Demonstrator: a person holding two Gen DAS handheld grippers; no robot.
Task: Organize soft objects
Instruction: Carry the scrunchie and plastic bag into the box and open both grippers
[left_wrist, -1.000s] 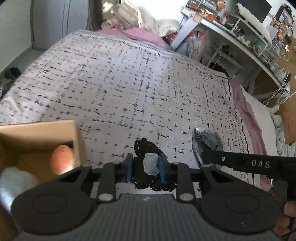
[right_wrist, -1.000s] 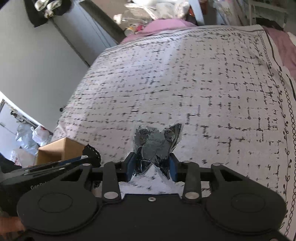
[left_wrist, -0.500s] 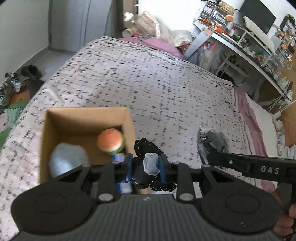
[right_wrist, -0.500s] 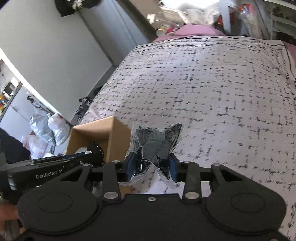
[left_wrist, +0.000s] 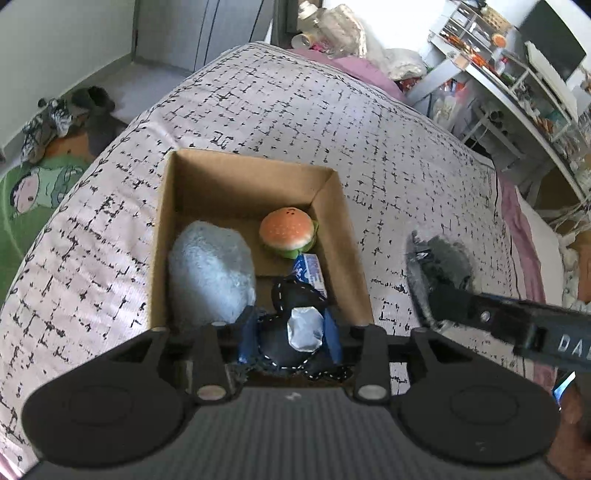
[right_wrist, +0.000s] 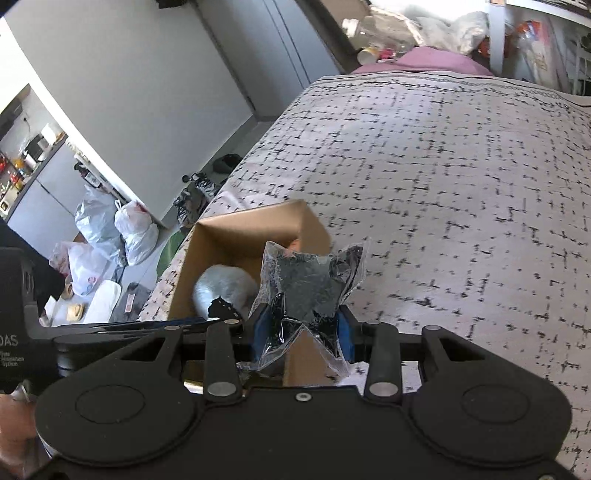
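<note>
An open cardboard box (left_wrist: 255, 160) sits on the patterned bed. Inside lie a grey-blue plush (left_wrist: 210, 269), a burger toy (left_wrist: 287, 232) and a small blue-and-white packet (left_wrist: 308, 269). My left gripper (left_wrist: 290, 336) hangs over the box's near end with a black stitched toy (left_wrist: 280, 347) between its blue pads; the jaws are opening while the pads still touch it. My right gripper (right_wrist: 303, 332) is shut on a clear bag of black stuff (right_wrist: 310, 280), just above the box's (right_wrist: 251, 221) near right wall. In the left wrist view that bag (left_wrist: 443, 254) hangs right of the box.
The bed cover (left_wrist: 369, 122) stretches wide beyond and right of the box. Left of the bed, the floor holds shoes (left_wrist: 55, 114), a green mat (left_wrist: 29, 192) and plastic bags (right_wrist: 110, 236). Cluttered shelves (left_wrist: 517, 74) stand at the far right.
Both grippers moved left over the bed; the box slid from the left edge to sit under the left gripper. The left pads now stand a little wider around the black toy.
</note>
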